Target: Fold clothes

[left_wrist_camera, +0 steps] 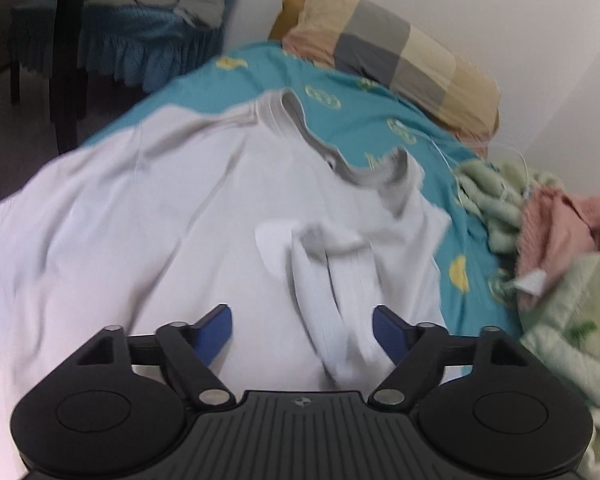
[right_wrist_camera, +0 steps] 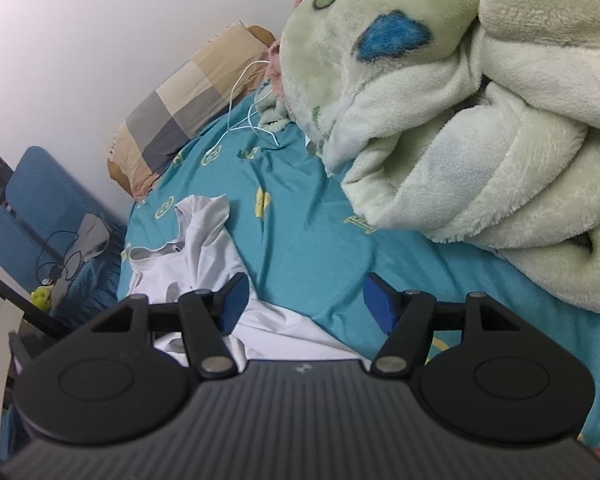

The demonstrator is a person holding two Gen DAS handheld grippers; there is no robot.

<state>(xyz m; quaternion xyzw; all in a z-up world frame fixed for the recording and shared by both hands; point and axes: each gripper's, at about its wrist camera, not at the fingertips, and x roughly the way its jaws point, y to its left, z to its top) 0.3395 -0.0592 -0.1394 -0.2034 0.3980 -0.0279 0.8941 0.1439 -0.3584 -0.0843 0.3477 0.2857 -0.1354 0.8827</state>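
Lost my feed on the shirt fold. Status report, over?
Left tongs open over shirt, a fold bunched between the jaws. Right tongs open, empty. Shirt still crumpled on bed. Blanket heaped alongside.

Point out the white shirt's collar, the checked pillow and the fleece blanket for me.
white shirt's collar [left_wrist_camera: 364,174]: left wrist view, on the grey ribbed neckband.
checked pillow [left_wrist_camera: 384,46]: left wrist view, on a grey square near its middle.
fleece blanket [right_wrist_camera: 500,160]: right wrist view, on a pale green fold in the heap.
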